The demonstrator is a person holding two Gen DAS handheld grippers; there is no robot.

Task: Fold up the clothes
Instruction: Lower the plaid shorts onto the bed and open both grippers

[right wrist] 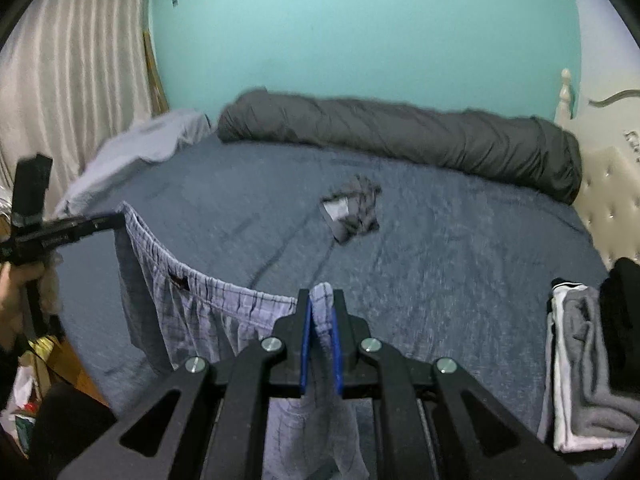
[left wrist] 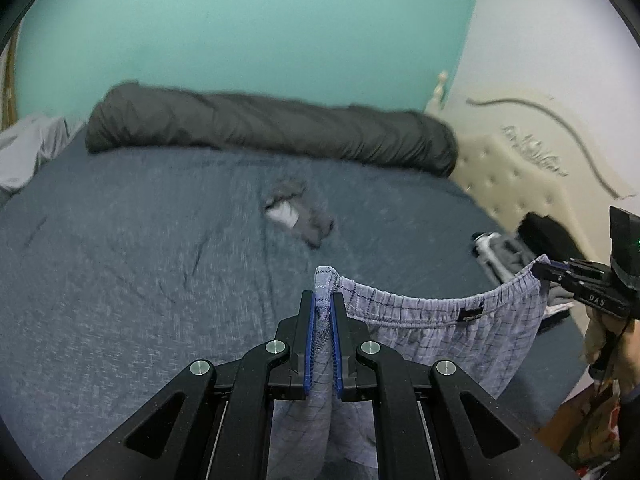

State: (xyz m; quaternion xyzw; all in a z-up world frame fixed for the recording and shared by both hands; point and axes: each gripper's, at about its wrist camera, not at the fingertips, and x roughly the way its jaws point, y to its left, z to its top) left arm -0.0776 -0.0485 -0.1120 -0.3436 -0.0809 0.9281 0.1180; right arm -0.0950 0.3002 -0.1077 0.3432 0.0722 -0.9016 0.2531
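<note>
Item held: one pair of pale lilac checked cotton boxer shorts with an elastic waistband, strung in the air above the bed between two grippers, the waistband sagging in a shallow curve and the legs hanging below; a small dark label sits on the waistband. Left gripper: black frame, blue pads, jaws pressed together on one bunched corner of the waistband, cloth standing up between the pads and trailing down behind them. Right gripper: same make, jaws likewise pinched on the opposite waistband corner, with fabric drooping beneath. In each wrist view the other gripper shows at the frame edge, gripped by a hand. Surface below: bed covered in a blue-grey heathered sheet, creased in places. Along its far edge, against the turquoise wall, lies a long rolled dark grey duvet. Mid-bed: a small folded grey and white garment, blurred, well apart from the shorts. Right side of the bed: a stack of folded grey, white and black clothes, near the cream tufted headboard. Left side: a crumpled pale lilac cloth beside a cream pleated curtain.
</note>
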